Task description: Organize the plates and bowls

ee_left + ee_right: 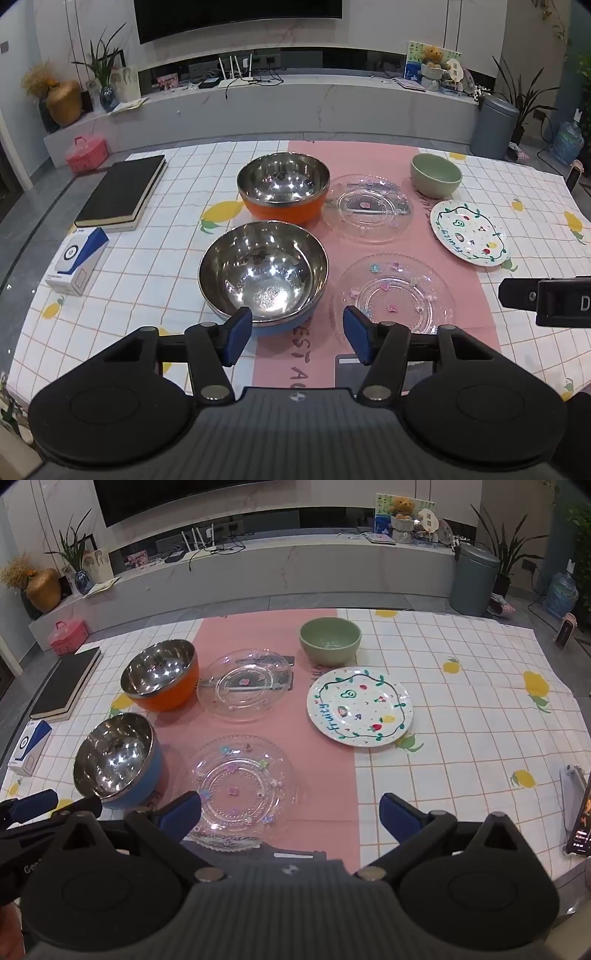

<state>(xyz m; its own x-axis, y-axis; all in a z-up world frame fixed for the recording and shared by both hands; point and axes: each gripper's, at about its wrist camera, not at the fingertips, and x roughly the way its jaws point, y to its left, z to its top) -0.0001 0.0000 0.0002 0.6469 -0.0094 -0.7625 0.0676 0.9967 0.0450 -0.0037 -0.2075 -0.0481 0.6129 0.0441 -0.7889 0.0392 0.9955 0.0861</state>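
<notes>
On the checked tablecloth stand a steel bowl with a blue outside [263, 269] [116, 758] and one with an orange outside [283, 186] [160, 674]. Two clear glass plates lie on the pink runner, a near one [393, 297] [236, 786] and a far one [367, 206] [245, 683]. A white painted plate [469, 232] [360, 710] and a green bowl [436, 174] [330, 638] sit further right. My left gripper [297, 330] hangs open above the blue bowl's near rim. My right gripper [290, 818] stands wide open over the near glass plate's right edge. Neither holds anything.
A black book [122, 192] [66, 685] and a white and blue box [77, 262] [29, 747] lie at the table's left. A phone on a stand [578, 812] is at the right edge. A dark flat object [295, 854] lies near the front edge.
</notes>
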